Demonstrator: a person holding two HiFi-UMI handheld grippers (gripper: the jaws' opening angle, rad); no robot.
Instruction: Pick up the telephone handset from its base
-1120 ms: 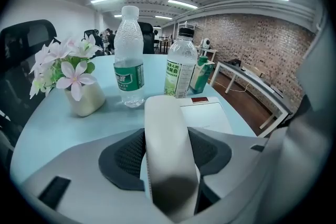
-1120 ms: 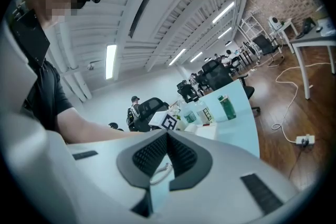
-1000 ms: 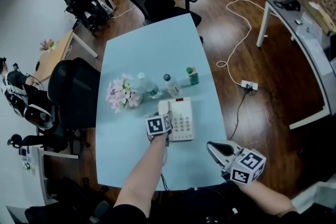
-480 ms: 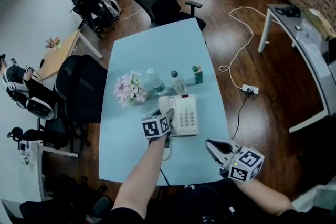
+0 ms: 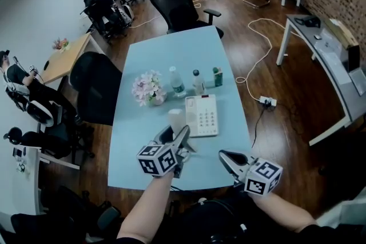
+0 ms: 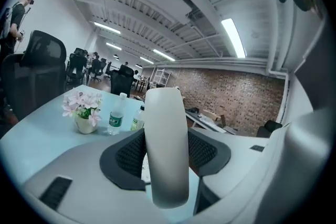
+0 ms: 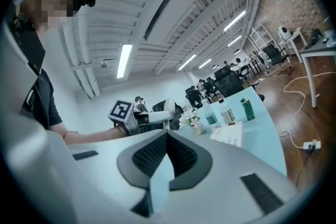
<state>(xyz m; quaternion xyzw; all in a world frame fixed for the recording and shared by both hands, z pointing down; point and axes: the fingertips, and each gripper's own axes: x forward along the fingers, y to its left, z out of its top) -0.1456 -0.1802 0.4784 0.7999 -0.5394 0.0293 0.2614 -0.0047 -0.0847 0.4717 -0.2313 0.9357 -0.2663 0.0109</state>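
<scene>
The white handset [image 5: 176, 120] is off its base and held upright in my left gripper [image 5: 175, 133], above the light blue table's near half. In the left gripper view the handset [image 6: 166, 113] stands pinched between the dark pads. The white telephone base [image 5: 203, 115], with its keypad, lies just right of it, its cradle side bare. My right gripper [image 5: 224, 155] hovers over the table's near right edge, jaws shut and empty, tips meeting [image 7: 167, 136]. From there I see the handset [image 7: 167, 104] and the base [image 7: 228, 134].
Behind the base stand a vase of pink flowers [image 5: 150, 88], two water bottles [image 5: 176, 82] and a green carton [image 5: 218, 76]. A black office chair [image 5: 96, 88] sits at the table's [image 5: 171, 48] left side, another at its far end. Cables lie on the floor at right.
My left gripper has risen and drawn back toward me with the handset, lifting it clear of the base. The right gripper has shifted slightly left along the near edge.
</scene>
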